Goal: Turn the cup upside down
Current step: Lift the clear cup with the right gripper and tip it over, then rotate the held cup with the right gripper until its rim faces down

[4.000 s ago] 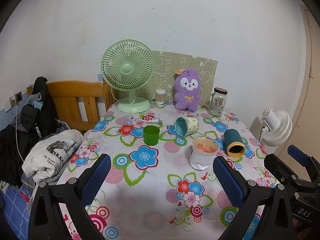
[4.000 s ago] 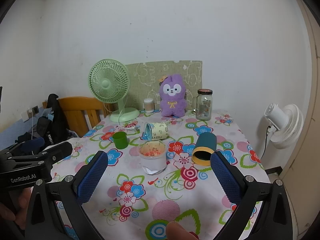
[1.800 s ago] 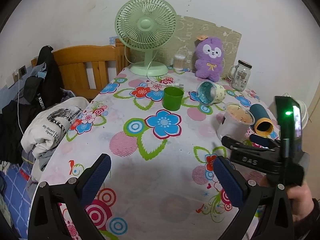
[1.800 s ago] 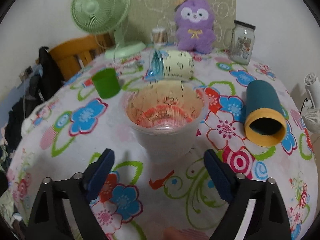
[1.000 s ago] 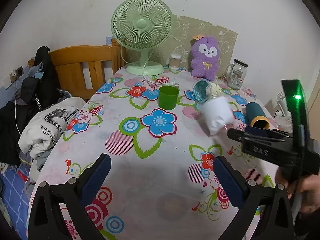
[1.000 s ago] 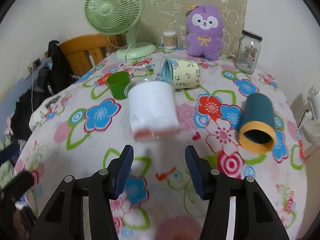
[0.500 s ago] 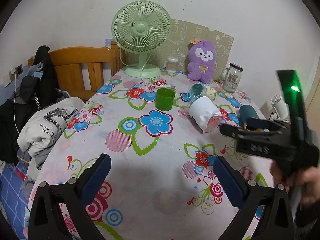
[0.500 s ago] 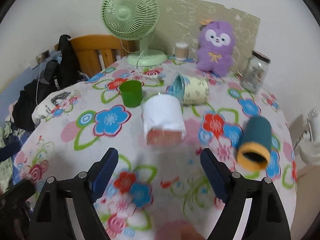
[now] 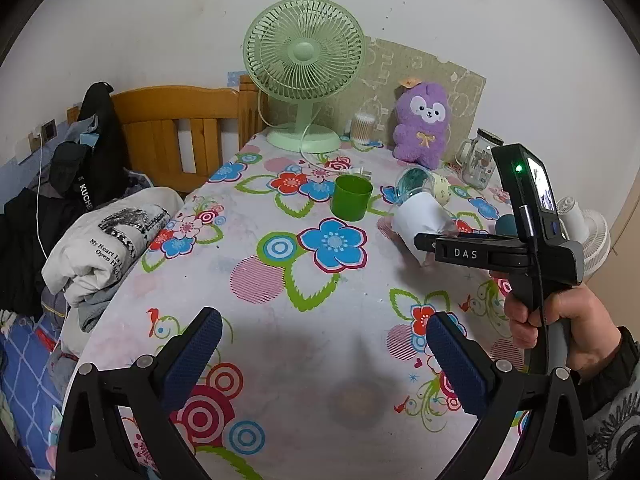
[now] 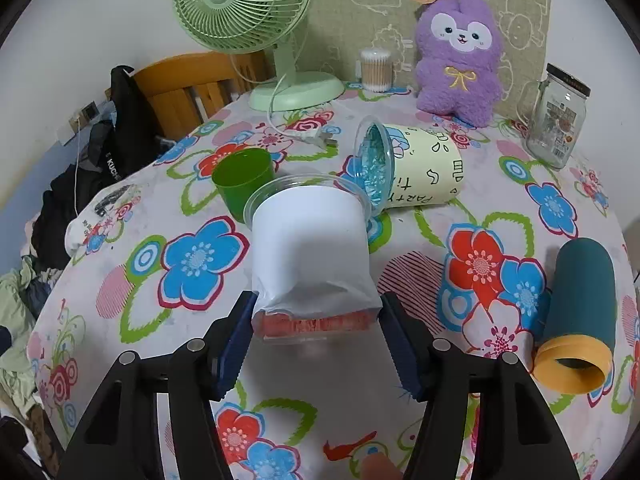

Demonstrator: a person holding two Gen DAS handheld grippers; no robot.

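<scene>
Flower-printed bench (image 10: pixel 560 208) against a white wall, crowded along the far edge with a green fan (image 10: pixel 244 4) and purple plush (image 10: pixel 460 60). Midway through the flip, by the look of it: white cup (image 10: pixel 310 256) tipped past level, rim pointing away and down, base toward the camera, clear of the cloth near the bench's middle. Left to do: finishing the turn, setting rim down. Right gripper (image 10: pixel 316 328) clamped on the cup's base. Left gripper (image 9: pixel 324 352) wide apart, holding nothing, over the near edge.
</scene>
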